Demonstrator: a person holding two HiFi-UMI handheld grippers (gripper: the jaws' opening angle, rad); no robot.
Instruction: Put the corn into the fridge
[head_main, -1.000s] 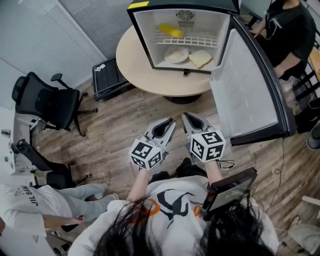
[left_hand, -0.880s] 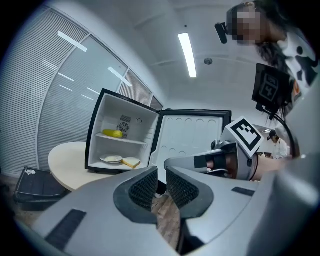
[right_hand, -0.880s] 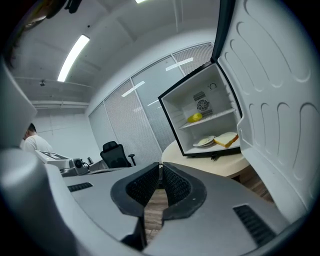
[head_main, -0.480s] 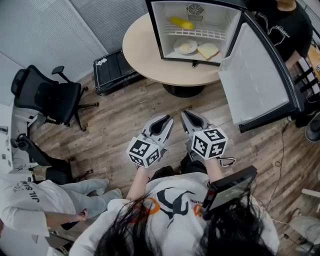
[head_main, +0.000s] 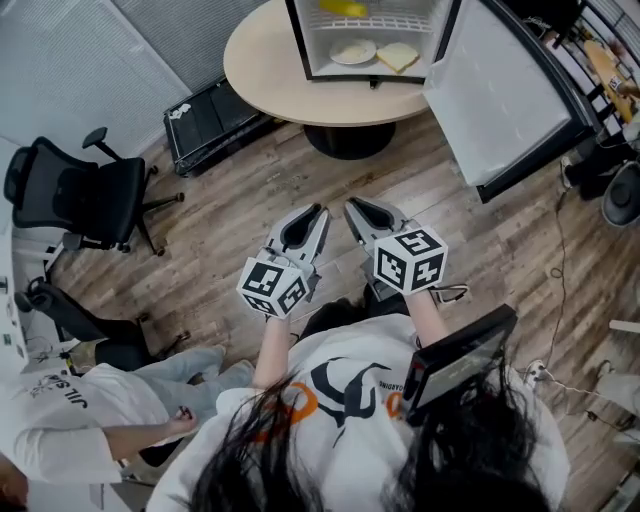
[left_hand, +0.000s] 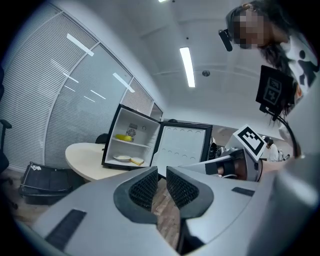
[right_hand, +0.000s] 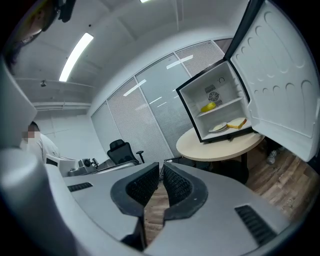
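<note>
The yellow corn (head_main: 345, 7) lies on the upper wire shelf of the open mini fridge (head_main: 300, 40), which stands on a round beige table (head_main: 290, 95). It also shows as the corn (left_hand: 124, 137) and the corn (right_hand: 208, 107) in the two gripper views. Below it sit a plate (head_main: 352, 50) and a slice of bread (head_main: 398, 57). The fridge door (head_main: 500, 95) hangs wide open to the right. My left gripper (head_main: 312, 215) and right gripper (head_main: 358, 210) are side by side over the wood floor, well short of the table. Both are shut with nothing between their jaws.
A black office chair (head_main: 85, 195) stands at the left. A black case (head_main: 205, 120) lies on the floor beside the table. A seated person (head_main: 60, 400) is at the lower left. Cables (head_main: 560, 250) trail over the floor at the right.
Both grippers have drawn back from the fridge together. The fridge and table now sit higher and farther off in the head view. The jaws stay shut.
</note>
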